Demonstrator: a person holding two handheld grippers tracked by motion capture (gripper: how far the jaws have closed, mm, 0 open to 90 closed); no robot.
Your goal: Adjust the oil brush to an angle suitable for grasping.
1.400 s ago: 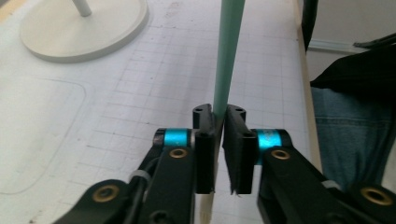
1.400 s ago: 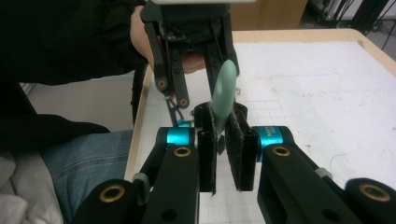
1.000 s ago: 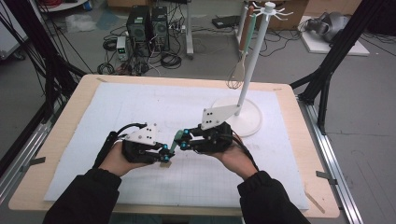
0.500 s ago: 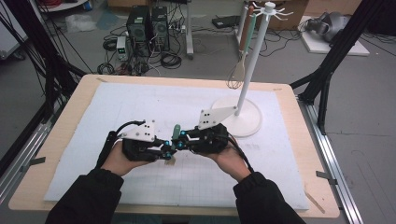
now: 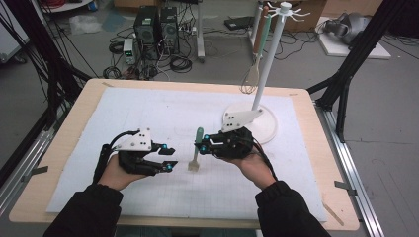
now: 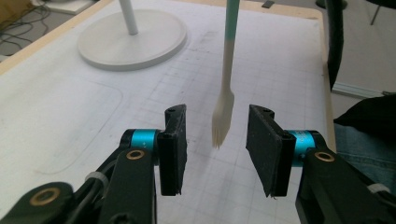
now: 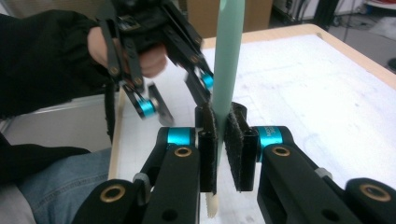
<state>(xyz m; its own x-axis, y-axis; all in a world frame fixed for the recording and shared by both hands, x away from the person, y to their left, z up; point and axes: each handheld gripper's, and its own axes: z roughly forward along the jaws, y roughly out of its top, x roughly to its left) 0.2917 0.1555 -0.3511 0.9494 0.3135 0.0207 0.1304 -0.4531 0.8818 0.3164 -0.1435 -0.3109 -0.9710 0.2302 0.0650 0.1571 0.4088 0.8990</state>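
Hand-held grippers face each other over the white mat [image 5: 148, 113] on the worktop [image 5: 74, 113]: the right hand-held gripper [image 5: 203, 145] is clenched on the green handle of a small fork-like utensil [image 5: 196, 153], holding it upright, pale tines [image 6: 222, 119] down, just above the mat. The left hand-held gripper [image 5: 168, 158] sits just beside it, released, its jaws having just been opening; seen from its own camera, the tines hang ahead of the gap, untouched. A white hanging stand [image 5: 264, 74] rises near the right hand-held gripper, a whisk [image 5: 252, 74] on it.
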